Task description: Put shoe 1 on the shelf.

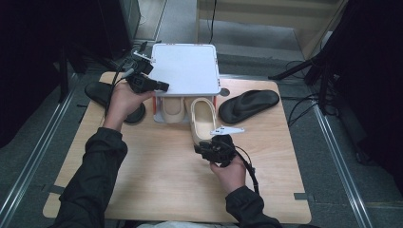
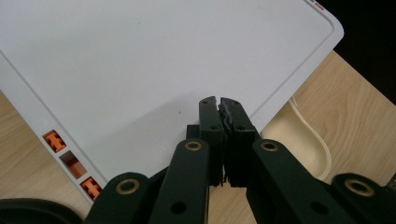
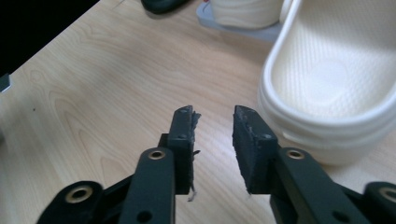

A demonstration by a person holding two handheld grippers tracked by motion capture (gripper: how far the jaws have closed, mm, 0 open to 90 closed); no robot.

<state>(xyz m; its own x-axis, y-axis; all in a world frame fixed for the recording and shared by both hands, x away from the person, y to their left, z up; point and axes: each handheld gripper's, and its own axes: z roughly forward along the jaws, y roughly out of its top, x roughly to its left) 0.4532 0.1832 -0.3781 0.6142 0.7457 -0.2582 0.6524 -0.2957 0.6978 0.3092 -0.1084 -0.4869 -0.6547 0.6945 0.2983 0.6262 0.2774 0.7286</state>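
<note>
One cream slipper sits under the rack; right tongs, spread and empty, hover beside the second, half in. Left tongs pressed together.

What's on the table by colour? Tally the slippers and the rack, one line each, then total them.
Cream slippers: 2
Black slippers: 2
White rack: 1
Total: 5
</note>
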